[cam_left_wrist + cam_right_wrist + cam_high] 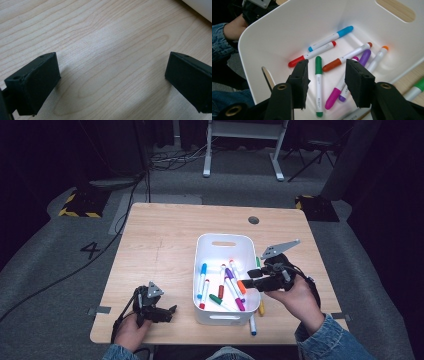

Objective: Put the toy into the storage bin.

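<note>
Wooden table [160, 245], white bin [201, 251], markers [318, 85], right tool [325, 80] parted

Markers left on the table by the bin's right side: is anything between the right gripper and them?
Nothing visible blocks them. The right gripper, jaws open and empty, hangs over the white bin's right rim; the loose markers lie on the table just outside that wall, below the hand.

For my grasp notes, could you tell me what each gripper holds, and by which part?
Nothing: the right gripper is open over the white bin, and the left gripper is open above bare table.
</note>
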A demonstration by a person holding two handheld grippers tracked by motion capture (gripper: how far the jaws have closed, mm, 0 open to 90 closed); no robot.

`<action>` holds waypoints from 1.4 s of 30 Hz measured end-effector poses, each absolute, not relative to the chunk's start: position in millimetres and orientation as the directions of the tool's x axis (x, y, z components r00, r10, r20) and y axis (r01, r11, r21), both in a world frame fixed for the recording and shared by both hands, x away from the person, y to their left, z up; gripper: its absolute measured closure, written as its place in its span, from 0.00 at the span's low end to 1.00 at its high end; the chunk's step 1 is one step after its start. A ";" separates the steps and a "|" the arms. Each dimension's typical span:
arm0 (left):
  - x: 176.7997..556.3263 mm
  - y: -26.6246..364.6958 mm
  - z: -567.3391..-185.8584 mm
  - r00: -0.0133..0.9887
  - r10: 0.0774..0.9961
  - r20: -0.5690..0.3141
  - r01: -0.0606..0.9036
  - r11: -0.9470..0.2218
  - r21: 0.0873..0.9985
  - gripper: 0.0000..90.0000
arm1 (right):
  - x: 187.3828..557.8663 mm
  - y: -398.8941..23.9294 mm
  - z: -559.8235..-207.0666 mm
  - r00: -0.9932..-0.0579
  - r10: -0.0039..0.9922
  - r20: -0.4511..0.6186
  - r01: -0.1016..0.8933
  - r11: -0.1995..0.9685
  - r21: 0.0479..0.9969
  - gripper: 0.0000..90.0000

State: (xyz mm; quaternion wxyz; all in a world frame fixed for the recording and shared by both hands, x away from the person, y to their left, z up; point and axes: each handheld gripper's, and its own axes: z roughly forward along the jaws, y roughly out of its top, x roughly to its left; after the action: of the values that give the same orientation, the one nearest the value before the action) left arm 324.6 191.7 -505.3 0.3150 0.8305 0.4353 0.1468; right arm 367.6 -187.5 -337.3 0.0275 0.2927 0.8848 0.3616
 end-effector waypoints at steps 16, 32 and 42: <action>323.5 193.9 -505.2 0.583 0.812 -0.027 0.625 -0.427 0.654 0.00 | 420.1 -241.3 -359.1 -0.719 0.677 0.161 0.589 0.469 0.658 0.63; 322.9 194.2 -505.5 0.586 0.809 -0.037 0.628 -0.426 0.651 0.00 | 467.0 -254.6 -423.9 -0.649 0.744 0.158 0.665 0.454 0.593 0.66; 323.1 194.2 -505.5 0.586 0.809 -0.033 0.626 -0.427 0.653 0.00 | 476.2 -248.3 -451.7 -0.632 0.759 0.155 0.692 0.463 0.554 0.67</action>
State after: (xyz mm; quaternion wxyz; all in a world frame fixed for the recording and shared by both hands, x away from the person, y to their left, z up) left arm 323.1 194.2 -505.5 0.3174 0.8321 0.4311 0.1445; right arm 476.2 -248.3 -451.7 0.0565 0.4254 0.8533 0.2962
